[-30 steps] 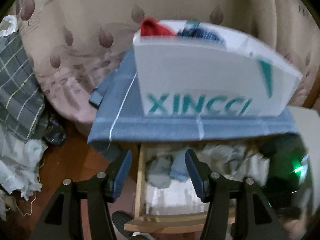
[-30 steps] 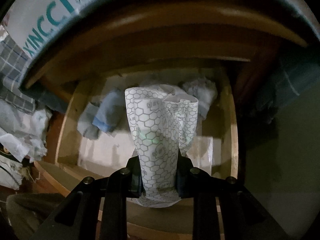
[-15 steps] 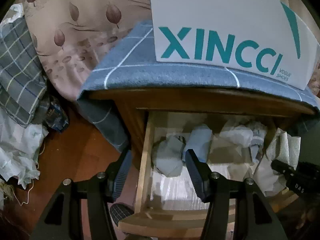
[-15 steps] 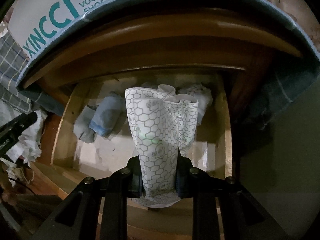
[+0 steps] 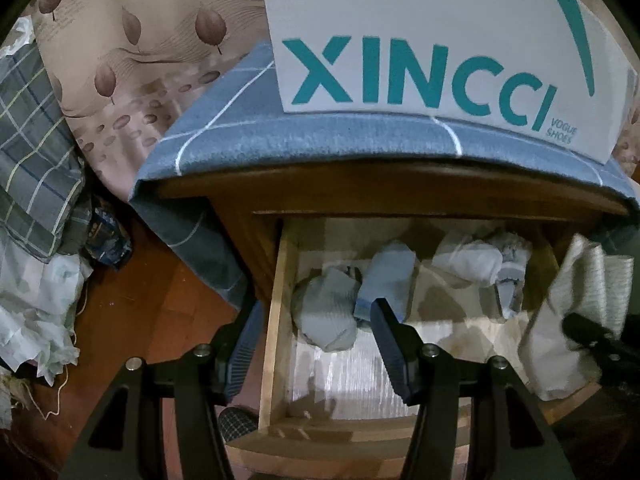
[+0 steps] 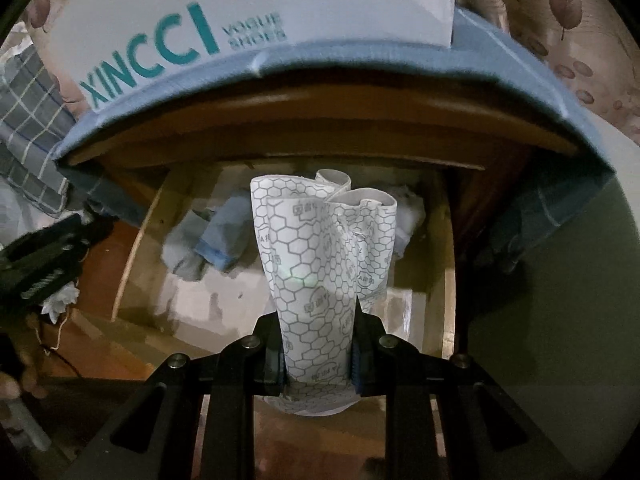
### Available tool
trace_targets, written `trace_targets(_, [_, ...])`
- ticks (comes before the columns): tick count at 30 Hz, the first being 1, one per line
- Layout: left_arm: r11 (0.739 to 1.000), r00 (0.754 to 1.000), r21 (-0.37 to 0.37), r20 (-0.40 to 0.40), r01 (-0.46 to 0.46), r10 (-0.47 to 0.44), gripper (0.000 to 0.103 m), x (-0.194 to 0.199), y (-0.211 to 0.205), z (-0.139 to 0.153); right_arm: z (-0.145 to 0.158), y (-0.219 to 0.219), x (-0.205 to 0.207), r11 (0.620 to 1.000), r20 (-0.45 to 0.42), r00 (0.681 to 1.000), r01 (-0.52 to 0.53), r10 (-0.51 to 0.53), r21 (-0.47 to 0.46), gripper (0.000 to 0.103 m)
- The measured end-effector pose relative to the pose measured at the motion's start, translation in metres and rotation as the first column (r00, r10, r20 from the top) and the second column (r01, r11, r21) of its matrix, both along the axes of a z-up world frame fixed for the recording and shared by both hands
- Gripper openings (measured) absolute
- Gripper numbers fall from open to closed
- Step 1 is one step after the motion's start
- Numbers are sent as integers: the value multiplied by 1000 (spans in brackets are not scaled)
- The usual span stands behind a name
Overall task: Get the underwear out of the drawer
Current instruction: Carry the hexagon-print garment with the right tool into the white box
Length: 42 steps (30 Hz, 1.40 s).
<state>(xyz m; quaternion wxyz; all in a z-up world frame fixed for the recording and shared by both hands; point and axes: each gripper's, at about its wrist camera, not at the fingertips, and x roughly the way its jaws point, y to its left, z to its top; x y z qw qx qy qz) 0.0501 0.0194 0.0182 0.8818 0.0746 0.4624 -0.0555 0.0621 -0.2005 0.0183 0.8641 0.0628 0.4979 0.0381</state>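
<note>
The wooden drawer (image 5: 276, 344) is standing pulled open under the bedside cabinet's top, which is carrying a blue checked cloth (image 5: 320, 140) and a white XINCCI shoe box (image 5: 432, 40). The right claw (image 6: 318, 360) is gripping a rolled piece of hexagon-printed white underwear (image 6: 320, 264), its jaws pinching the roll's near end while the far end is pointing toward the drawer's back; it is sitting above the drawer's near right part, so this piece appears lifted but not yet carried clear. The left claw (image 5: 312, 344) is hovering with its jaws spread wide and holding nothing, straddling the drawer's left wall just in front of a grey rolled garment (image 5: 328, 312). Beside that, a light blue roll (image 5: 388, 280) and a white bundle (image 5: 468, 260) are lying toward the far side of the drawer. Judging from this, one piece is being taken out and several are remaining inside, so the task looks only partly done
</note>
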Motion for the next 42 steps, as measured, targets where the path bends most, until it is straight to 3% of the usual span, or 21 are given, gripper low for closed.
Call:
trace_targets(10, [999,999,35,17,29,-29,57,-2,-1,-1,55,-3,-12,1000,50,999,-12,11,10,21])
trace_targets(19, [1000,1000,16,7,16,-16,57,-1,4,0,140,-5,-23,998,184,982,-56,52,19,21])
trace_targets(31, [999,1000,-30,4,-27,27,57,0,16,4,253,5,39,996,335,940,-43,67,-79,21])
trace_targets(36, [998,999,-45,-6,-42,41,57,1,22,4,263,12,84,993,338,939,-26,65,-117,21])
trace_targets(42, [998,999,-44,-6,-45,45,57,2,22,4,229,13,134,989,256,966,4,35,-149,21])
